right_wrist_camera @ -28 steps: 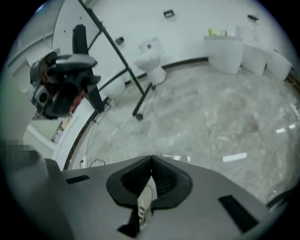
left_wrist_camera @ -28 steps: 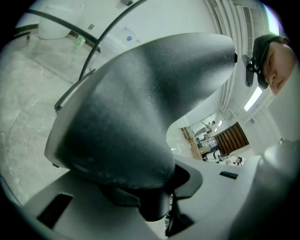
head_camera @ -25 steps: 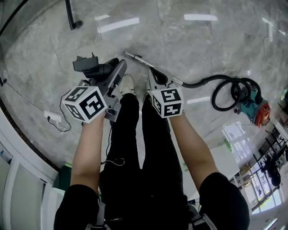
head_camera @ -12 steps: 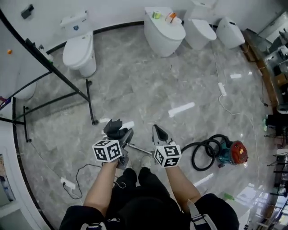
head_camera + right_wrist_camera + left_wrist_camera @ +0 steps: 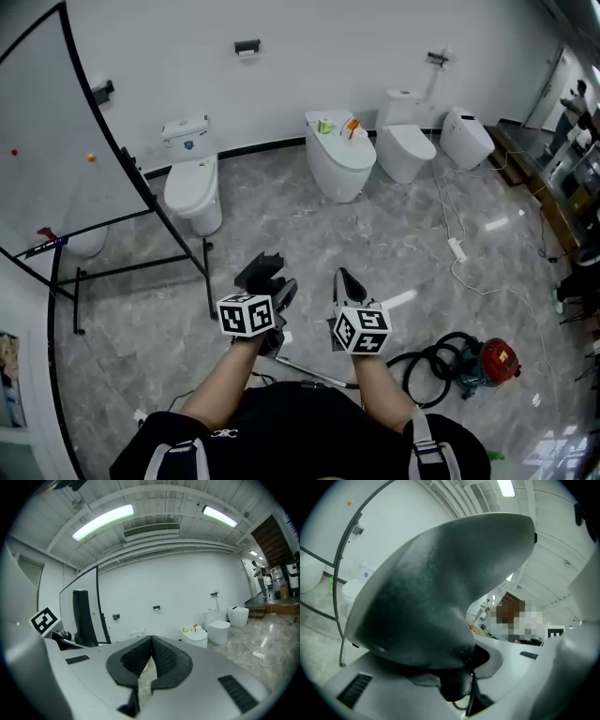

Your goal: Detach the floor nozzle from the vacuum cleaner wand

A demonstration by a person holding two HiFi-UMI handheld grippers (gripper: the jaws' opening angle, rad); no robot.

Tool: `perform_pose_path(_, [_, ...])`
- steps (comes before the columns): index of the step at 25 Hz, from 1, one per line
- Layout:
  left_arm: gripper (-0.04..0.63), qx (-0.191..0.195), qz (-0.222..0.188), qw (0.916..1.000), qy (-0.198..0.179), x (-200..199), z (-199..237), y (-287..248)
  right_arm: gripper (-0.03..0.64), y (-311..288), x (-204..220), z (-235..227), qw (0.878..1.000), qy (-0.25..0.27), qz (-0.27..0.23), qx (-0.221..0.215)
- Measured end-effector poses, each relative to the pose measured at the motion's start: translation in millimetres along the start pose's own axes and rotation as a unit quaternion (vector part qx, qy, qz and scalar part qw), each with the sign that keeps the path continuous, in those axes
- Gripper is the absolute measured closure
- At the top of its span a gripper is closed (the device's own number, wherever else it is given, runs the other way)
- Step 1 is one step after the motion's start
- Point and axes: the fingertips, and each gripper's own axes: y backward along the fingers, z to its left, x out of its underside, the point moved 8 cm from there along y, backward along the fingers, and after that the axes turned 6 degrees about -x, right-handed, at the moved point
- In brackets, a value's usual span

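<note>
The dark grey floor nozzle (image 5: pixel 260 273) is off the wand and held up in front of me, with my left gripper (image 5: pixel 272 292) shut on it. In the left gripper view the nozzle (image 5: pixel 440 583) fills most of the picture, clamped between the pale jaws of the left gripper (image 5: pixel 461 677). My right gripper (image 5: pixel 346 279) is level beside it, shut and holding nothing; its ribbed pads (image 5: pixel 159 657) meet. The nozzle (image 5: pixel 83 616) shows as a dark upright shape at that view's left. The metal wand (image 5: pixel 314 376) lies on the floor by my body, joined to the black hose (image 5: pixel 429 373) and red vacuum cleaner (image 5: pixel 489 361).
Several white toilets (image 5: pixel 339 152) stand along the far wall. A black-framed panel on a stand (image 5: pixel 122 178) is at the left. A white power strip with its cable (image 5: pixel 457 248) lies on the grey marble floor at the right.
Both grippers have risen from near the floor to chest height, the left carrying the nozzle away from the wand. The head view has lifted from the floor to the room.
</note>
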Motion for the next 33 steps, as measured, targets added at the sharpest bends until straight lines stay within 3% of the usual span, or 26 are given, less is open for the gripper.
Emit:
perform_pose_path(6, [0.459, 0.003, -0.031, 0.9989, -0.033, -12, -22, 24, 0.601, 20, -21, 28, 0.998, 0.023, -0.04, -0.031])
perform_pose_path(9, [0.459, 0.006, -0.047, 0.9982, -0.038, -23, -28, 32, 0.603, 24, -29, 34, 0.998, 0.006, -0.047, -0.052])
perform_pose_path(13, [0.459, 0.008, -0.062, 0.9971, -0.044, -25, -39, 46, 0.603, 39, -29, 33, 0.998, 0.02, -0.049, -0.042])
perform_pose_path(19, [0.459, 0.009, -0.065, 0.9971, -0.039, -34, -40, 47, 0.603, 38, -27, 20, 0.991, -0.084, -0.045, -0.093])
perform_pose_path(25, [0.459, 0.006, -0.061, 0.9981, -0.009, -25, -26, 40, 0.603, 37, -23, 17, 0.995, -0.06, -0.026, -0.073])
perform_pose_path(30, [0.459, 0.009, -0.048, 0.9987, 0.015, -25, -17, 32, 0.603, 31, -23, 9, 0.987, -0.13, -0.031, -0.09])
perform_pose_path(33, [0.459, 0.008, -0.05, 0.9986, 0.014, -29, -17, 28, 0.603, 27, -24, 1, 0.986, -0.142, -0.033, -0.086])
